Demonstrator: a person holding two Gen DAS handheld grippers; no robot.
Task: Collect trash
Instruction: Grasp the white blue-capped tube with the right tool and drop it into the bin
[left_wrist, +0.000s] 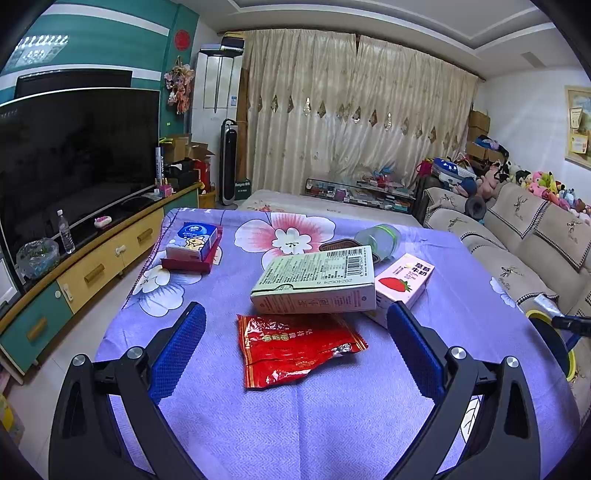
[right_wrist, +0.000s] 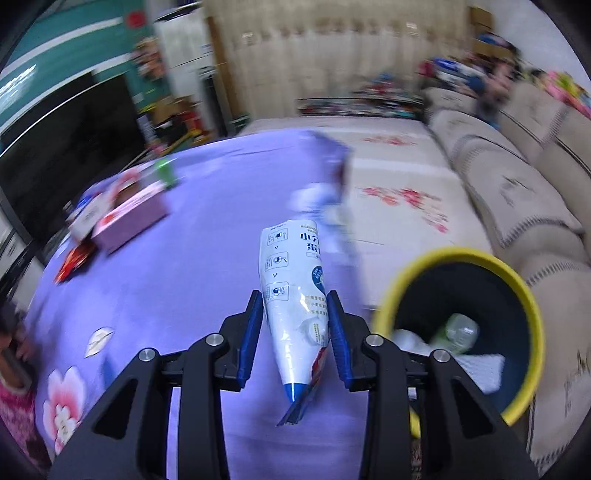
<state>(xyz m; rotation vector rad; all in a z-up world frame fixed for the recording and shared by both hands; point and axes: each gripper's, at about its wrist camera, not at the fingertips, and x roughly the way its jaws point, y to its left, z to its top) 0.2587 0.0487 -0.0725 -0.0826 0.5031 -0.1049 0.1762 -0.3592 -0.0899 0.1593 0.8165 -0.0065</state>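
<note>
My left gripper (left_wrist: 295, 314) is open and empty, its blue pads either side of a red snack wrapper (left_wrist: 295, 349) on the purple flowered tablecloth (left_wrist: 332, 424). Just beyond lie a pale green carton (left_wrist: 317, 280), a pink strawberry milk box (left_wrist: 404, 282) and a toppled clear jar (left_wrist: 380, 238). My right gripper (right_wrist: 295, 306) is shut on a white and blue food pouch (right_wrist: 295, 291), held above the table edge. A dark bin with a yellow rim (right_wrist: 461, 254) stands right of it, with a plastic bottle (right_wrist: 458, 332) and white paper inside.
A tissue pack on a red box (left_wrist: 194, 245) lies at the table's far left. A TV (left_wrist: 74, 155) on a low cabinet runs along the left. A beige sofa (left_wrist: 524, 229) stands to the right. The right wrist view is motion-blurred.
</note>
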